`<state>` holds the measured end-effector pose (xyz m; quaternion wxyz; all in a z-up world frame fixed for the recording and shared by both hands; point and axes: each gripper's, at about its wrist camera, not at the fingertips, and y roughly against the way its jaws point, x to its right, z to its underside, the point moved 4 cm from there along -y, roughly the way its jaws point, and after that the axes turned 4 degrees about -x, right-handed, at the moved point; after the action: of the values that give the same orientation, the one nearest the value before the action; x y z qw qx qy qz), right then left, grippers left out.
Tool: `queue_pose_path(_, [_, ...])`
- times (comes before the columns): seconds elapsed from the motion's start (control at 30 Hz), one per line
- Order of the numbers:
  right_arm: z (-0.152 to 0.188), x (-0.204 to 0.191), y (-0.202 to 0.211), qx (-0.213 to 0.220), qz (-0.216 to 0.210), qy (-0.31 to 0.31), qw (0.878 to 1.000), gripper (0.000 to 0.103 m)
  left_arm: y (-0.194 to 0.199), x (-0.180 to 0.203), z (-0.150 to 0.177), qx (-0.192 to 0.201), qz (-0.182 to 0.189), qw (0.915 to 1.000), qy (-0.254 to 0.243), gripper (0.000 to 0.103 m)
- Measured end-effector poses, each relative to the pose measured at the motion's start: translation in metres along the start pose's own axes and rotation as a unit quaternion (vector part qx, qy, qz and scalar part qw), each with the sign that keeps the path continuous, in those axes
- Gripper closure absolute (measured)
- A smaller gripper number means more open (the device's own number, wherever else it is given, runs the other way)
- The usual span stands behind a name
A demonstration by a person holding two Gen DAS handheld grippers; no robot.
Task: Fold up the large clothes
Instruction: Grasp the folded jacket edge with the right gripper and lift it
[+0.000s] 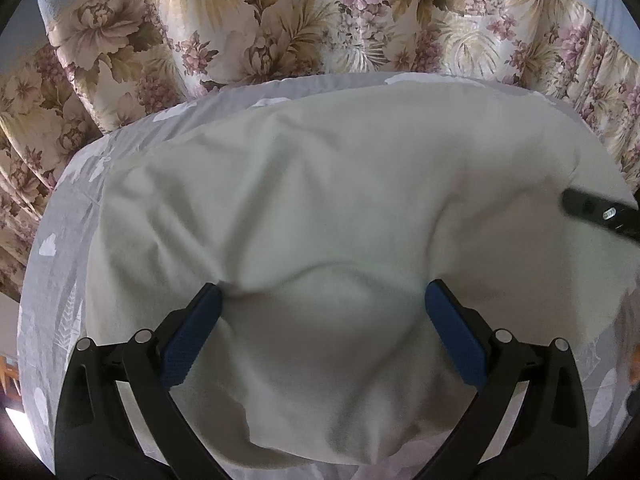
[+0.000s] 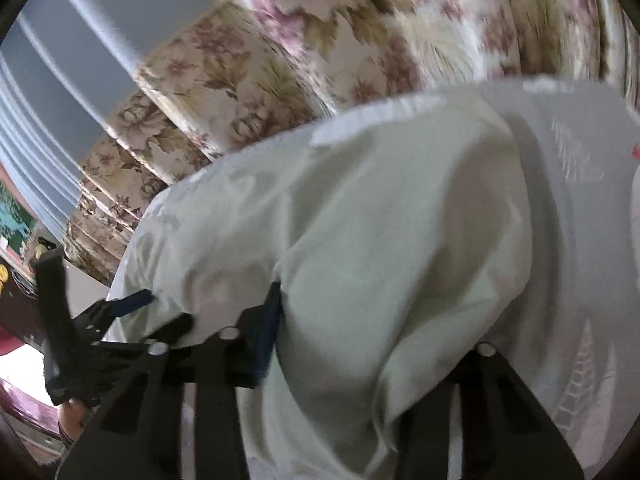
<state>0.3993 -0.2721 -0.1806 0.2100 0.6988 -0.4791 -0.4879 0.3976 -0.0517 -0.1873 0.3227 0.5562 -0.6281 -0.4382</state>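
Floral curtain (image 1: 248, 20), pale garment (image 1: 340, 200), grey bedsheet (image 1: 60, 264)

Home bedroom: floral curtains (image 1: 248, 20), grey patterned bedsheet (image 1: 56, 280).

Dim, soft indoor light; heavy fisheye bending and dark corners; right wrist view motion-blurred.

The left hand-held gripper (image 1: 322, 300) points steeply down, its 2 blue pads (image 1: 192, 336) spread wide apart. The right hand-held gripper (image 2: 360, 344) tilts down too; cloth drapes over it, hiding 1 finger, so its grip is unclear.
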Motion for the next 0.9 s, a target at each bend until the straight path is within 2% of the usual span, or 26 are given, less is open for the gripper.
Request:
queue_pose_path(0.1, [-0.005, -0.029, 0.014, 0.008, 0.025, 0.038, 0.999, 0.073, 0.0, 0.002, -0.002, -0.001, -0.008, 0.9999, -0.012, 0.003])
queue_pose_path(0.2, [-0.011, -0.061, 0.022, 0.005, 0.073, 0.085, 0.994, 0.074, 0.017, -0.014, -0.002, -0.007, 0.0, 0.9999, -0.01, 0.003])
queue_pose_path(0.3, [-0.017, -0.087, 0.023, -0.005, 0.119, 0.12, 0.986, 0.074, 0.033, -0.044, 0.003, 0.013, -0.034, 0.9993, -0.003, 0.003])
queue_pose_path(0.37, [-0.019, -0.105, 0.018, -0.017, 0.152, 0.146, 0.977, 0.074, 0.022, -0.063, 0.004, -0.006, -0.038, 0.9993, 0.005, 0.003])
queue_pose_path(0.43, [-0.02, -0.125, 0.009, -0.029, 0.176, 0.169, 0.97, 0.074, 0.004, -0.066, 0.006, -0.026, -0.031, 0.9991, 0.005, 0.003])
queue_pose_path(0.53, [-0.025, -0.163, -0.01, -0.057, 0.204, 0.209, 0.955, 0.074, -0.011, -0.058, 0.005, -0.005, -0.067, 0.9976, -0.018, 0.003])
queue_pose_path(0.63, [-0.026, -0.185, -0.026, -0.085, 0.217, 0.226, 0.946, 0.074, 0.0, -0.067, 0.006, -0.007, -0.033, 0.9994, -0.007, 0.004])
queue_pose_path(0.7, [-0.024, -0.202, -0.038, -0.1, 0.236, 0.252, 0.933, 0.074, 0.024, -0.089, 0.016, 0.001, 0.0, 1.0, 0.004, 0.004])
queue_pose_path(0.73, [-0.023, -0.21, -0.042, -0.105, 0.241, 0.26, 0.929, 0.074, 0.032, -0.098, 0.018, 0.008, 0.001, 0.9999, 0.006, 0.003])
queue_pose_path(0.83, [-0.017, -0.244, -0.062, -0.123, 0.245, 0.291, 0.917, 0.074, 0.058, -0.145, 0.032, 0.025, -0.033, 0.999, 0.016, 0.003])
queue_pose_path(0.9, [-0.016, -0.265, -0.075, -0.129, 0.238, 0.301, 0.914, 0.074, 0.066, -0.185, 0.041, 0.025, -0.056, 0.9973, 0.042, 0.003])
